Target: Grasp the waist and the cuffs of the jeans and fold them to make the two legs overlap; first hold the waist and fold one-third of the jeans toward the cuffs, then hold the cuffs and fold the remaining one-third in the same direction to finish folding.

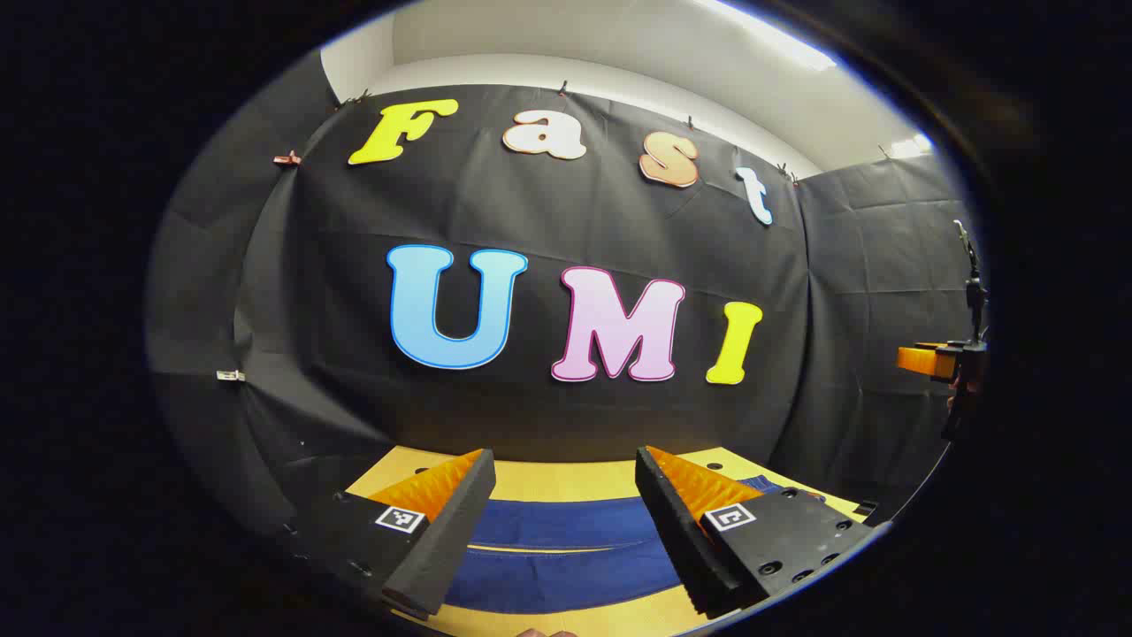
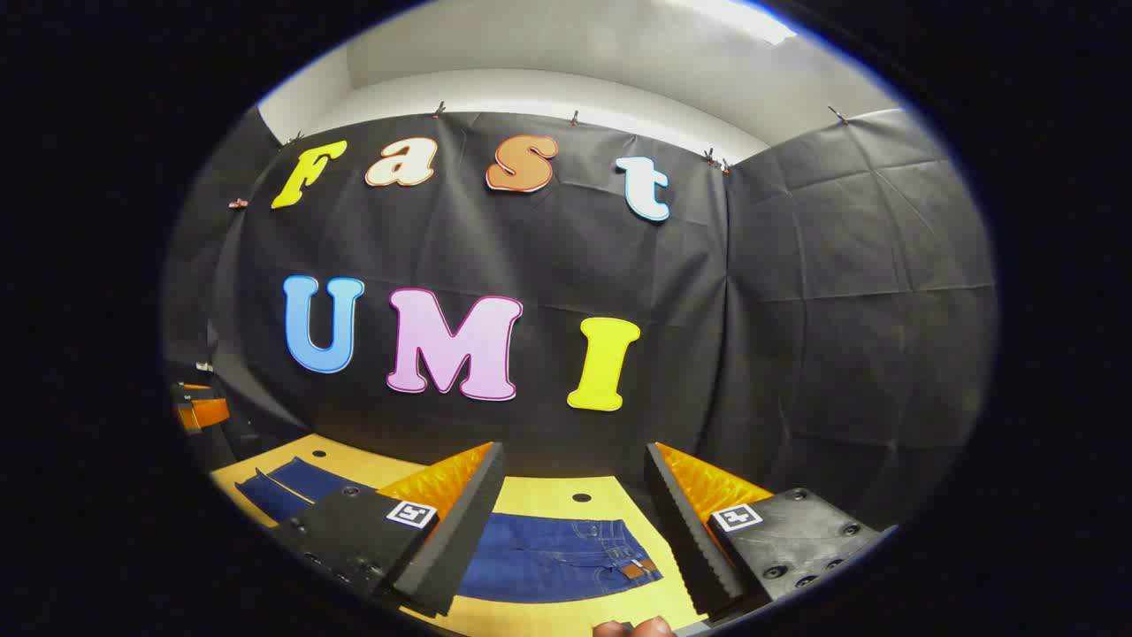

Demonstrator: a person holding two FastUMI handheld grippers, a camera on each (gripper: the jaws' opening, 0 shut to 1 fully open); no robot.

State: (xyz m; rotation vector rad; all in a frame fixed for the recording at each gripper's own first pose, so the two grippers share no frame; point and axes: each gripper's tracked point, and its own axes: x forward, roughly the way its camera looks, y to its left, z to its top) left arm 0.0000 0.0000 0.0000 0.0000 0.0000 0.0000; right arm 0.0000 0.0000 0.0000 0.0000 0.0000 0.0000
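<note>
Blue jeans [image 1: 566, 548] lie flat on the yellow table [image 1: 566, 482], their two legs side by side with a thin gap between them. My left gripper [image 1: 564, 453] hovers open above the legs with nothing between its fingers. In the right gripper view the jeans' waist [image 2: 566, 557] with a brown patch [image 2: 638, 571] lies between the fingers of my right gripper [image 2: 575, 449], which is open, empty and held above the cloth. The leg ends [image 2: 283, 487] stretch off to the left there.
The right gripper [image 1: 937, 358] shows far off at the right edge of the left gripper view. The left gripper [image 2: 199, 407] shows at the left edge of the right gripper view. Bare table [image 2: 539, 495] runs behind the jeans up to the black wall.
</note>
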